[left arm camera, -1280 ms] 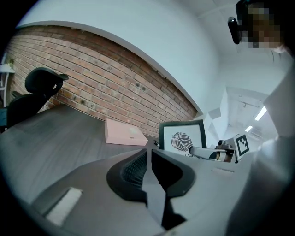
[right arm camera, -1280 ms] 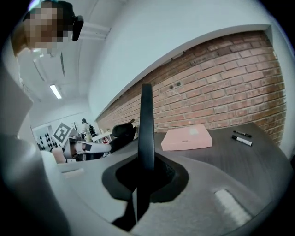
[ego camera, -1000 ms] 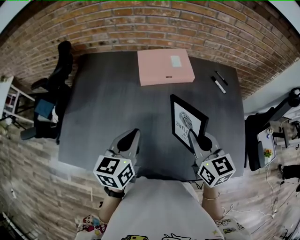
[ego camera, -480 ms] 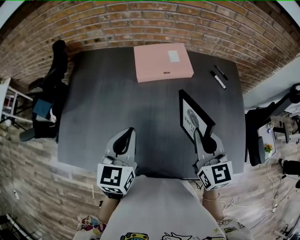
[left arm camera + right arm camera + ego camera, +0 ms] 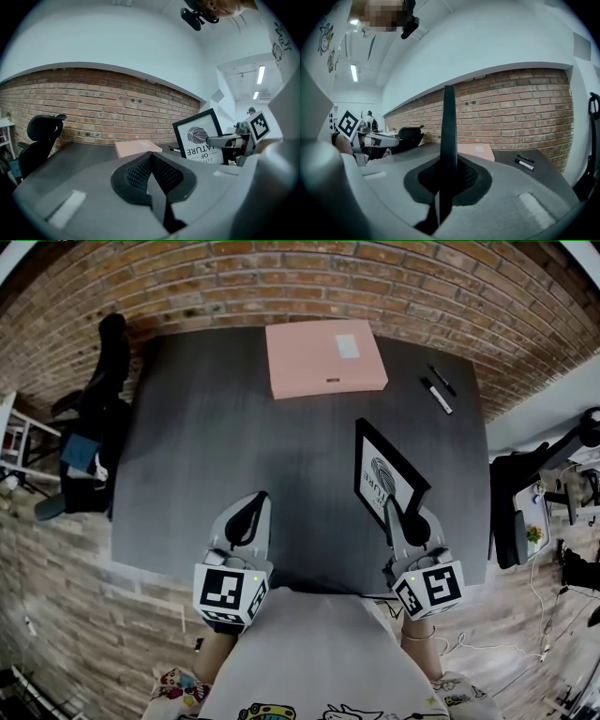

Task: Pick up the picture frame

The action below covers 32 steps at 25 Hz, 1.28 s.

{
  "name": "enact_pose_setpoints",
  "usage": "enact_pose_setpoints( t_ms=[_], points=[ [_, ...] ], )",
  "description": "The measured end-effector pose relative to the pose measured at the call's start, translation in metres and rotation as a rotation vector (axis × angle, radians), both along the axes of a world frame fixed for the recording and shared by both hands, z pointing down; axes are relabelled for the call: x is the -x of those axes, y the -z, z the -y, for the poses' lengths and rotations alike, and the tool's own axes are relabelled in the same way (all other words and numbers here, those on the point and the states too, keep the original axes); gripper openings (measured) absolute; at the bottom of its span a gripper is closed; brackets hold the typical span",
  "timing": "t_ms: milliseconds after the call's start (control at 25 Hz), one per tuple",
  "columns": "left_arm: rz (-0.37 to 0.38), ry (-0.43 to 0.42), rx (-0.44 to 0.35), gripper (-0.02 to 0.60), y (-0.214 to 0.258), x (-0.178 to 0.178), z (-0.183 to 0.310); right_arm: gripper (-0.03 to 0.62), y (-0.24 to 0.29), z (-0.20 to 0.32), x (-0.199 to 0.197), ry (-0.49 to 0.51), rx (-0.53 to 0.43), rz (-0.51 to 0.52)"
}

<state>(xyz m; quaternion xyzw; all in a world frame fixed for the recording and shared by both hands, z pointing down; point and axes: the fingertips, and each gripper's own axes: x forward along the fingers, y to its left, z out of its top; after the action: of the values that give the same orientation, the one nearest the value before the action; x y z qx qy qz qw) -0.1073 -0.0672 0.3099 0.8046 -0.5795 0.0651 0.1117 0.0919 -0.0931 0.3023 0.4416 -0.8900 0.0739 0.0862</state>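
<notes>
At the left of the near table edge, the left gripper hovers clenched on nothing, jaws pressed together with no object between them, over the bare dark table. Ahead of it and well apart, toward the brick wall, lies a pink box. To the right of that claw, the right gripper is clamped on the picture frame. Its own view shows the black frame edge-on between the closed jaws, rising straight up from the tips. The frame stands upright with its printed face turned toward the left gripper. Whether its lowest corner is clear of the tabletop I cannot tell. Ahead and right of the right gripper, well apart, two markers lie near the far corner. Judgement: grasp is made and the lift is the step in hand. The next move calls for a firm clamp and a steady rise, since a grip on one thin edge may let the frame pivot.
</notes>
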Motion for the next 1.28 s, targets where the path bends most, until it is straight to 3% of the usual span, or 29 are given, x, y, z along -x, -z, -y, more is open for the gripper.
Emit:
enact_pose_setpoints(
  t_ms=[1280],
  points=[
    [0.017,-0.007,-0.004,0.012,-0.0101,0.0096,0.0064,0.014,-0.0084,0.0026,-0.0018,-0.013,0.036,-0.012]
  ],
)
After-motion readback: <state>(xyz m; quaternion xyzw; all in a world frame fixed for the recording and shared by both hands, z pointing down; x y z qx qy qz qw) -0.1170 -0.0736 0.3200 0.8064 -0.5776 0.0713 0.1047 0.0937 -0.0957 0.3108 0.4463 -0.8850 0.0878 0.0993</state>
